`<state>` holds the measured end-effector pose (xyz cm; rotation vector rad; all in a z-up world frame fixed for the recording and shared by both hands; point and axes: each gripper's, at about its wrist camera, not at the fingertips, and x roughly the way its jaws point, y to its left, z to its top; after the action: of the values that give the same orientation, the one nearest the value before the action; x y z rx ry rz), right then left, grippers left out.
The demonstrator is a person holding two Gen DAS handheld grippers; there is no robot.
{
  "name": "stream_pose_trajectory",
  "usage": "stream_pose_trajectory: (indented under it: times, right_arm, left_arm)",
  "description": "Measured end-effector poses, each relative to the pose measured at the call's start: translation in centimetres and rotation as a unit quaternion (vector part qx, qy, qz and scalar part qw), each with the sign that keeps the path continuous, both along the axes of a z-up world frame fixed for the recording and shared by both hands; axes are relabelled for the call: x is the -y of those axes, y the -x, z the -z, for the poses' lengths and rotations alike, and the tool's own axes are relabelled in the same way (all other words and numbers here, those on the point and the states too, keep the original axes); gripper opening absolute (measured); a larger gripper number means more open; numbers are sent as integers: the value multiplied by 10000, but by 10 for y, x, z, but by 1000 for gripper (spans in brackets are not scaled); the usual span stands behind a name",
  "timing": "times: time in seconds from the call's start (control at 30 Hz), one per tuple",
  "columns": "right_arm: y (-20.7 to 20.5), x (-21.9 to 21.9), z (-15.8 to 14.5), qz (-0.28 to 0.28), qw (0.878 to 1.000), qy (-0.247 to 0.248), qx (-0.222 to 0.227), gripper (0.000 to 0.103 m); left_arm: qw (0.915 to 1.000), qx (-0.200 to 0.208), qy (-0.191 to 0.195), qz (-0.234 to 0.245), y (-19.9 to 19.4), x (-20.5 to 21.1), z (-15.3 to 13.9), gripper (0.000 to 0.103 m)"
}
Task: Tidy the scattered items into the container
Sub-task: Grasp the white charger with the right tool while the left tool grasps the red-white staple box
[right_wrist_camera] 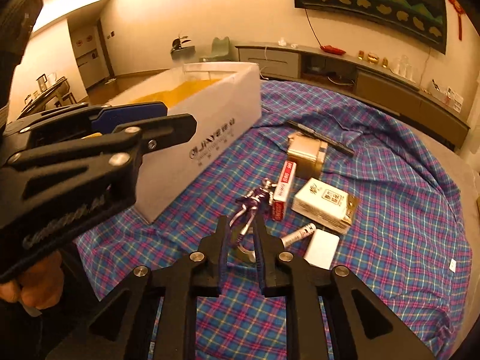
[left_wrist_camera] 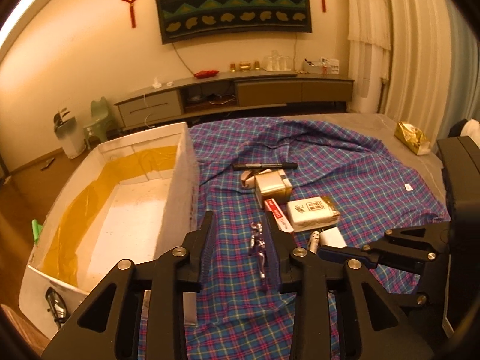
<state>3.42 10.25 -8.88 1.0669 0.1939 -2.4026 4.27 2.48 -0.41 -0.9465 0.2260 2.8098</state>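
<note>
Right gripper (right_wrist_camera: 241, 240), jaws spread, is set astride the purple figurine (right_wrist_camera: 253, 201) lying near the plaid cloth's (right_wrist_camera: 390, 210) middle, beside the white box (right_wrist_camera: 210, 114) — closure is best made squarely on its legs. Left gripper (left_wrist_camera: 240, 240) is likewise spread, holding nothing.

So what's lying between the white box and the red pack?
Only the purple figurine on bare plaid cloth, between white box and red pack; right wrist view.
</note>
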Motion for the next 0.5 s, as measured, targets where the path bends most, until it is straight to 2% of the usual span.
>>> stream_pose_trajectory:
  times: [0.07, 0.17, 0.33, 0.43, 0.5]
  right_arm:
    - [3, -3, 3, 36, 10000, 14, 44, 24]
    - [8, -7, 9, 80, 9999, 34, 121, 25]
    - [18, -26, 15, 316, 9991, 85, 285, 35]
    - [28, -47, 22, 585, 9971, 173, 455, 36]
    - [34, -61, 28, 729, 9951, 260, 613, 36]
  left_arm:
    - [10000, 5, 38, 79, 0, -5, 3, 37]
    - [9998, 92, 78, 156, 3, -10, 8, 37]
    - [9992, 264, 38, 291, 11, -14, 22, 43]
    - [9981, 540, 15, 309, 20, -18, 34, 43]
    - [9974, 563, -57, 441, 23, -20, 40, 43]
